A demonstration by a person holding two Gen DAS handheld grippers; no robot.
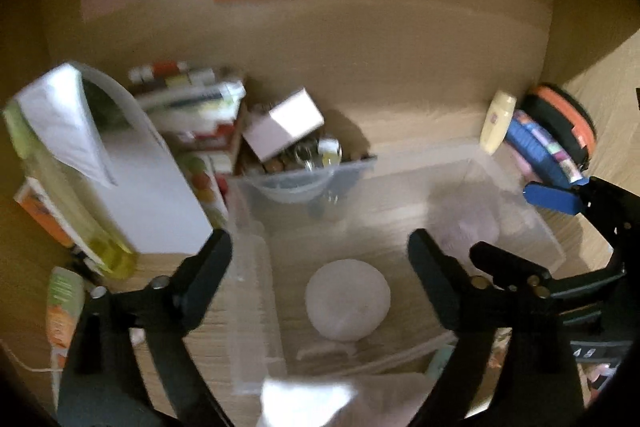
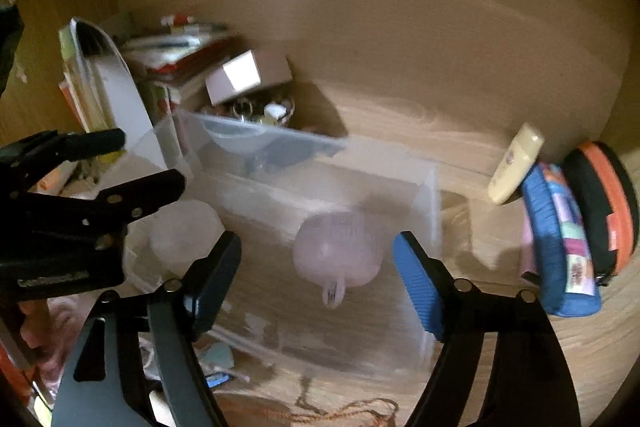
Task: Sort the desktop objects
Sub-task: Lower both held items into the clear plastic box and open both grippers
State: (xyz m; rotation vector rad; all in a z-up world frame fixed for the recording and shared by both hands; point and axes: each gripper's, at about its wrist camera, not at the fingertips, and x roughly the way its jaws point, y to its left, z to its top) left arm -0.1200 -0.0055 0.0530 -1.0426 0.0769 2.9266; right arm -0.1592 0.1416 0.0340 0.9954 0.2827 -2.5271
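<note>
A clear plastic bin [image 1: 532, 223] [image 2: 434, 187] stands on the wooden desk. Inside it lie a white round puff [image 1: 347, 301] [image 2: 186, 231] and a pale pink round fan-like object [image 2: 340, 255] [image 1: 476, 227]. My left gripper [image 1: 320, 251] is open and empty above the white puff; it also shows at the left of the right wrist view [image 2: 154, 163]. My right gripper [image 2: 318, 259] is open and empty, its blue pads either side of the pink object; its blue tip shows in the left wrist view [image 1: 554, 197].
A white tissue box [image 1: 120, 179], stacked books [image 1: 200, 107] and a small white carton [image 1: 284, 125] over a box of clutter crowd the back left. A cream bottle [image 2: 516, 163], blue pouch [image 2: 560, 247] and orange-black case [image 2: 604, 211] stand right. A cord [image 2: 348, 407] lies in front.
</note>
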